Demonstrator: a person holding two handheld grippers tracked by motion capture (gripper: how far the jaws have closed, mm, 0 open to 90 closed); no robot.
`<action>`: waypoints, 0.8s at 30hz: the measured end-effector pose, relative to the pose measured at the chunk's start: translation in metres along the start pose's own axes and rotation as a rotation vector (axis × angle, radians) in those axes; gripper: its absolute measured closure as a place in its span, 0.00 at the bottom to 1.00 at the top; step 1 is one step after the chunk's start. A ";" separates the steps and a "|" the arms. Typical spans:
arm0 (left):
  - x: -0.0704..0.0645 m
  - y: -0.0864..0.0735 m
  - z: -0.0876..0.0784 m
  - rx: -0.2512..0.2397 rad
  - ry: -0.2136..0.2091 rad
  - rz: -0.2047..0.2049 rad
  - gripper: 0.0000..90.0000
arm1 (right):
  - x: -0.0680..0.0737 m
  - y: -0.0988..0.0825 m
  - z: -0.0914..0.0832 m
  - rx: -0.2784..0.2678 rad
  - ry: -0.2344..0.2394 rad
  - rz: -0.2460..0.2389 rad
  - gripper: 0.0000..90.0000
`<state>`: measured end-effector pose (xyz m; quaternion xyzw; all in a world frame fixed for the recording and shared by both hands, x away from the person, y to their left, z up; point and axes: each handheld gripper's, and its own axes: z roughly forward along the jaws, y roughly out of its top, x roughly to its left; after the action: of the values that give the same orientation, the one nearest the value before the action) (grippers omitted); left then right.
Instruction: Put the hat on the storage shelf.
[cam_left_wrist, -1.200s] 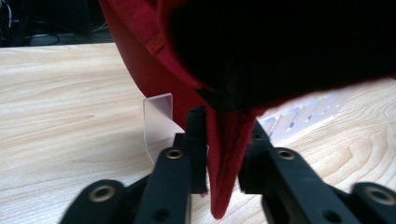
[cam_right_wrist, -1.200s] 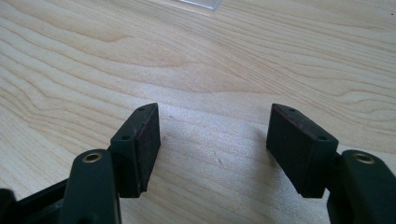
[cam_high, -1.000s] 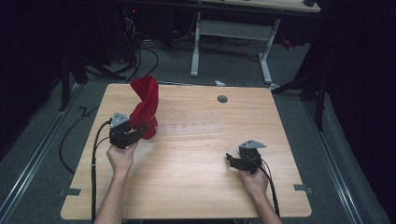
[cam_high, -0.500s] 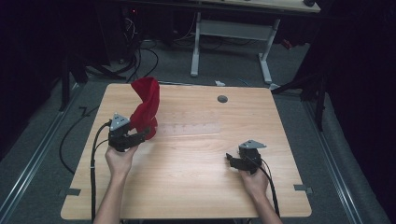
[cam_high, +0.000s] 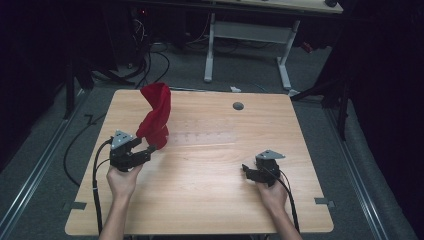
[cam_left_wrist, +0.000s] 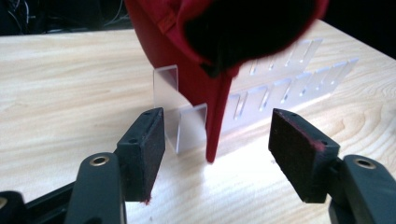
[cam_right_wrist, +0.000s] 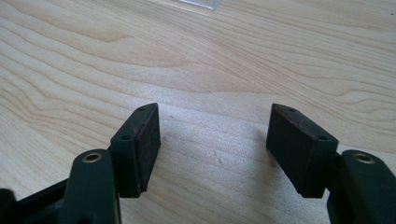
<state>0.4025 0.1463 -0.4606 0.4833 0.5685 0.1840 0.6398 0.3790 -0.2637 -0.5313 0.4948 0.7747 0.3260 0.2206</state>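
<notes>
The red cap (cam_high: 156, 116) stood propped upright on the clear acrylic rack (cam_high: 205, 137), over that rack's nine o'clock end, toward ten o'clock on the table. Its dark hollow inside (cam_left_wrist: 247, 28) faced me, and one red edge hung down to the wood beside two clear upright tabs (cam_left_wrist: 180, 109). The slotted rack lay flat, stretching toward three o'clock.

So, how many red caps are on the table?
1. The red cap stands propped on a clear slotted rack at the table's left far part, just beyond the open left gripper. Nothing seems hidden.
</notes>
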 end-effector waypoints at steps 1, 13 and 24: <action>0.001 -0.001 -0.002 0.004 -0.001 -0.002 0.41 | 0.000 0.000 0.000 0.000 0.000 0.000 0.39; 0.000 -0.020 -0.018 0.039 -0.011 -0.006 0.41 | 0.000 0.000 0.000 0.000 0.000 0.000 0.39; 0.001 -0.049 -0.019 0.106 -0.011 -0.014 0.40 | 0.000 0.000 0.000 0.000 0.000 0.001 0.39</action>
<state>0.3705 0.1316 -0.4998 0.5137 0.5772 0.1463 0.6177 0.3789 -0.2636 -0.5313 0.4952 0.7745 0.3260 0.2205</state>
